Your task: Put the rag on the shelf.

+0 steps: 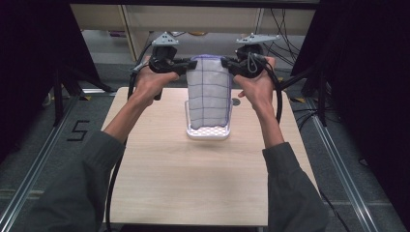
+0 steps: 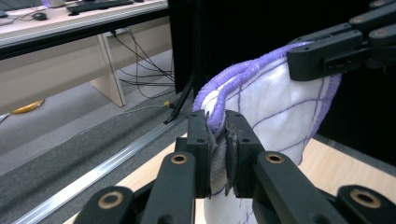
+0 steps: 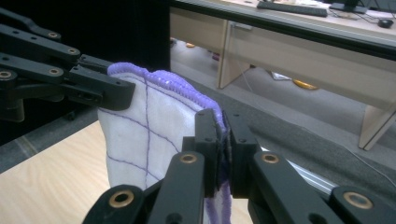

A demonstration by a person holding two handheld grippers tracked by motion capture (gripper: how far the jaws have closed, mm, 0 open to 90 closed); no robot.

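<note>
A white cloth (image 1: 209, 92) with a purple grid and purple hem hangs in the air over the far middle of the table, its lower end reaching the white perforated basket (image 1: 209, 132). My left gripper (image 1: 189, 65) is shut on the cloth's upper left corner, and my right gripper (image 1: 226, 65) is shut on the upper right corner. In the left gripper view my jaws pinch the purple hem (image 2: 215, 122) of the cloth (image 2: 275, 112). In the right gripper view the right gripper (image 3: 223, 140) clamps the hem, with the cloth (image 3: 140, 135) stretched toward the other gripper.
The light wooden table (image 1: 193, 183) stretches toward me from the basket. A small dark spot (image 1: 235, 102) lies on the table right of the basket. Black frame legs and cables stand at both far sides. Desks and a shelf are beyond the table.
</note>
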